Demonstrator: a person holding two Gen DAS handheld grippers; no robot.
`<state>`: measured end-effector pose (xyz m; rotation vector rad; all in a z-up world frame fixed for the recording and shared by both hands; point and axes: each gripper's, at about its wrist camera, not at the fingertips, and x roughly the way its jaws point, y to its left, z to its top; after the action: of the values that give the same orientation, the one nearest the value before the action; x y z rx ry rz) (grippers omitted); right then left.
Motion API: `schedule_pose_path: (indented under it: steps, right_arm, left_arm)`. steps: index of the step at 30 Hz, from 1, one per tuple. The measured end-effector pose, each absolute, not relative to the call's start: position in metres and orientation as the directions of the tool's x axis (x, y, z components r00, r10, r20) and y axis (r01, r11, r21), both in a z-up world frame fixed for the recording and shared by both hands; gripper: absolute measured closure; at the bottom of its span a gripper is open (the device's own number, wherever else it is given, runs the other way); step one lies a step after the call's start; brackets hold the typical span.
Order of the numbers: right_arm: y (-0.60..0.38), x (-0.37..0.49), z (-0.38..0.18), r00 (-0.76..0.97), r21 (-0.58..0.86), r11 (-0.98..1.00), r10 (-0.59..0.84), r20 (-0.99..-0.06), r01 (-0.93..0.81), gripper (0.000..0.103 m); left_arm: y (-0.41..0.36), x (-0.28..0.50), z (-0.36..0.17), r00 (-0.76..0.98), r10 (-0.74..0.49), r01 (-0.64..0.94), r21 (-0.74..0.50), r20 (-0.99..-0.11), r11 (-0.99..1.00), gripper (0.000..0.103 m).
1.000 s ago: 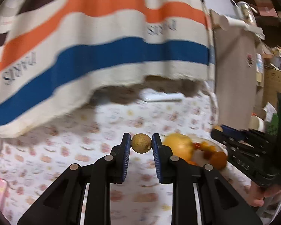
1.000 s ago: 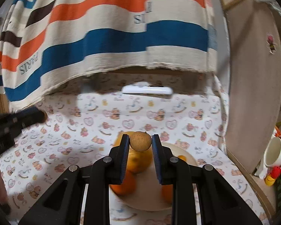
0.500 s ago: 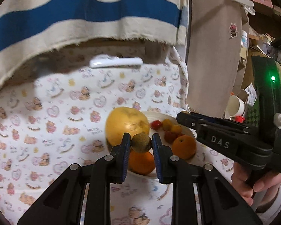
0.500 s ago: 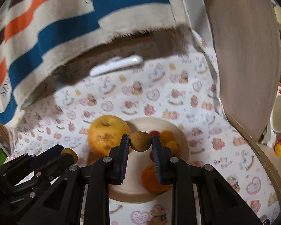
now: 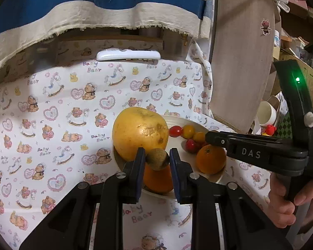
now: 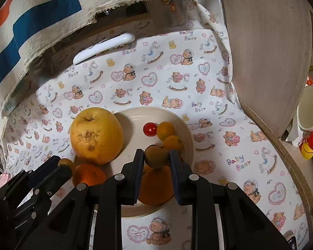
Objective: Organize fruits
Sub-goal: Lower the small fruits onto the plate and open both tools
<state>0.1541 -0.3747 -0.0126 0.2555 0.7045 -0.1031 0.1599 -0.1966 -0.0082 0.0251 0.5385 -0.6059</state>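
My left gripper [image 5: 157,155] is shut on a small brown round fruit [image 5: 157,160], held just above the near side of a cream plate [image 5: 204,123]. On that plate lie a big yellow citrus [image 5: 138,132], two oranges [image 5: 210,161] and several cherry tomatoes [image 5: 175,131]. In the right wrist view my right gripper [image 6: 156,155] is shut on a second small brown fruit [image 6: 156,158], over the plate [image 6: 187,125] near an orange [image 6: 155,187]. The left gripper [image 6: 61,163] shows at the lower left there, beside the big citrus [image 6: 96,135]. A hand holds the right gripper [image 5: 208,139].
The plate stands on a bear-print tablecloth [image 5: 52,125]. A white remote [image 5: 128,54] lies at the back under a hanging striped cloth [image 5: 94,0]. A round wooden board [image 5: 240,62] leans at the right, with a white cup [image 6: 308,110] and a red-and-yellow toy [image 6: 309,145] beyond it.
Both grippers have come down and in toward the plate, tilting further downward. Each still grips its small brown fruit. The plate's fruits have not moved.
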Motion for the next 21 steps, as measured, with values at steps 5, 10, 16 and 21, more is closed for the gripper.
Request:
schedule_pose_path:
  steps: [5,10,16,21]
  right_arm:
    - [-0.3767,0.1567,-0.0138,0.754,0.198,0.964,-0.002,-0.657,0.175,0.077]
    - [-0.3748,0.1595,-0.0174,0.746,0.204,0.966,0.017,-0.665,0.160,0.045]
    - [-0.3749,0.1562,-0.0136,0.765,0.189,0.966,-0.013,-0.644,0.175,0.045]
    - [-0.3757,0.1569,-0.0131,0.766,0.175,0.966,-0.033,-0.642,0.188,0.045]
  left_arm:
    - [-0.1984,0.1610,-0.0083,0.680,-0.550,0.557,-0.146,-0.485,0.817,0.080]
    - [-0.2001,0.1596,-0.0086,0.673,-0.558,0.565,-0.148,-0.485,0.811,0.080]
    - [-0.1997,0.1597,-0.0086,0.677,-0.556,0.564,-0.145,-0.483,0.813,0.080]
    - [-0.1956,0.1673,-0.0103,0.651,-0.581,0.574,-0.184,-0.488,0.798,0.080]
